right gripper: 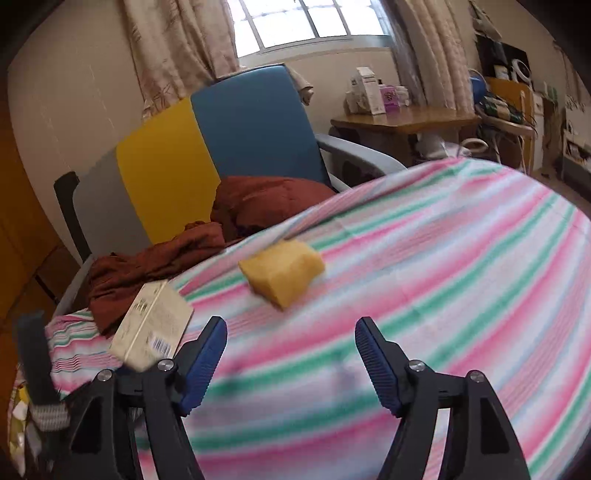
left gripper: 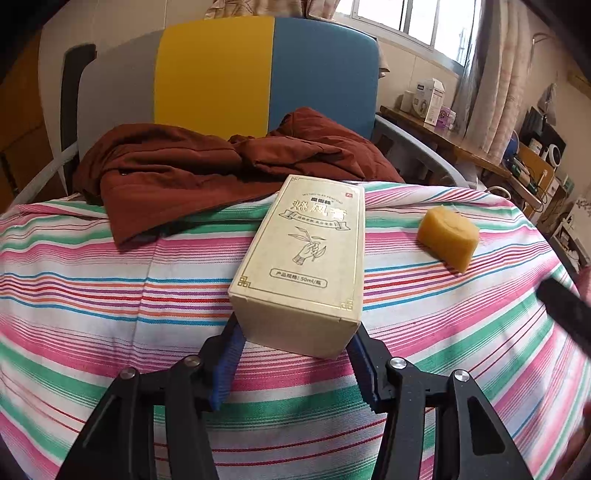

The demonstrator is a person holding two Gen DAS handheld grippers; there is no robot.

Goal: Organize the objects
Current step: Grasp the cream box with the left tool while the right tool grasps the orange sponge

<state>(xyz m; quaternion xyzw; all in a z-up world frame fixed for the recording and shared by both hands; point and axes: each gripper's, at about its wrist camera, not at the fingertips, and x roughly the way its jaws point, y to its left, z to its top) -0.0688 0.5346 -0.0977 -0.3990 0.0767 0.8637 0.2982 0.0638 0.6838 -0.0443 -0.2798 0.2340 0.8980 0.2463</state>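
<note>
The left claw [left gripper: 295, 343] pinches the near end of a cream box [left gripper: 303, 258] on the striped cloth [left gripper: 110, 295]; a yellow block [left gripper: 447, 238] lies ahead to its right. The right claw [right gripper: 291, 354] is spread, empty, the block [right gripper: 282, 271] just ahead.

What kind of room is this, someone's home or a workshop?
Most likely a lived-in room at home. A striped cloth covers the work surface, a rust-brown garment lies by a padded chair, and a curtained window lights a cluttered wooden side table.
</note>
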